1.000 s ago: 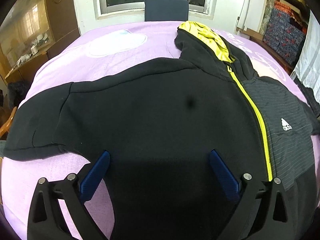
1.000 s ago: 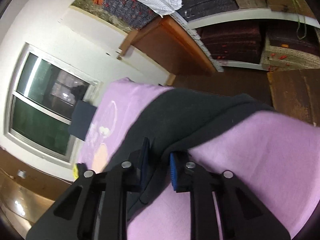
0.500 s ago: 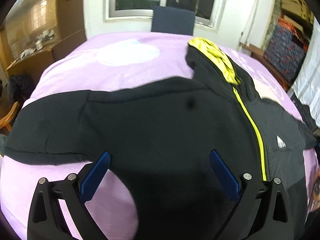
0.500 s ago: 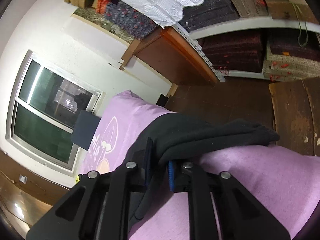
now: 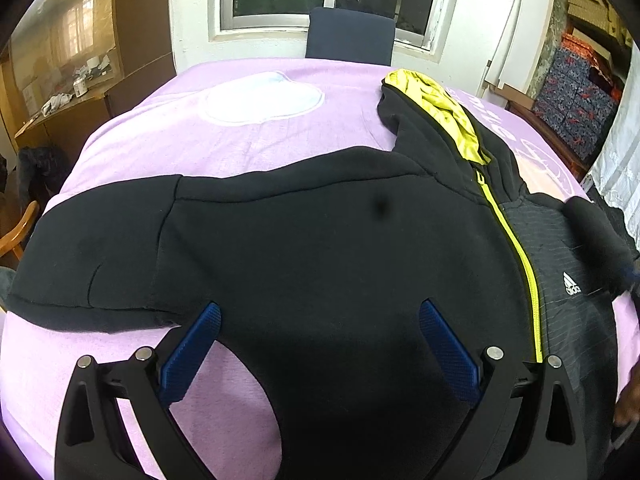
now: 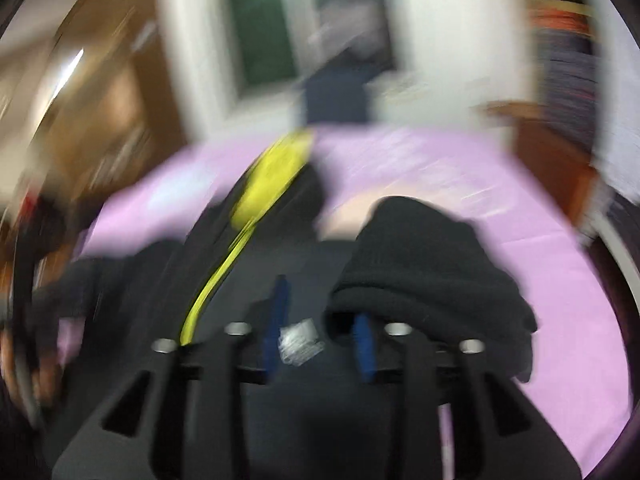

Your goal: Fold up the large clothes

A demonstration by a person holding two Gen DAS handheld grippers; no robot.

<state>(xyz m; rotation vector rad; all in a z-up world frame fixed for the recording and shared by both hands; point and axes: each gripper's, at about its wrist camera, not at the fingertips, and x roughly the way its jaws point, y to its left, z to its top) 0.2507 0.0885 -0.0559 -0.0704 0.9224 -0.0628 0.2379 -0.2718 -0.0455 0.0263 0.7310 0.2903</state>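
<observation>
On the purple bed [image 5: 248, 140], the hoodie [image 5: 320, 248] is getting its sleeve [image 6: 428, 264] folded inward; right gripper [image 6: 320, 332] is just opening, sleeve released; left gripper [image 5: 320, 344] is hovering agape, needing the other sleeve.

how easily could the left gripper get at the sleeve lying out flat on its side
Probably yes. The left gripper hovers open over the black hoodie, and that sleeve lies flat on the purple cloth just beside it, with nothing on top of it or between them.

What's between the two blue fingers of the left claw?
In the left wrist view, the black hoodie fills the gap between the wide-open left claw's fingers, with a little purple bedspread showing by one finger.
</observation>
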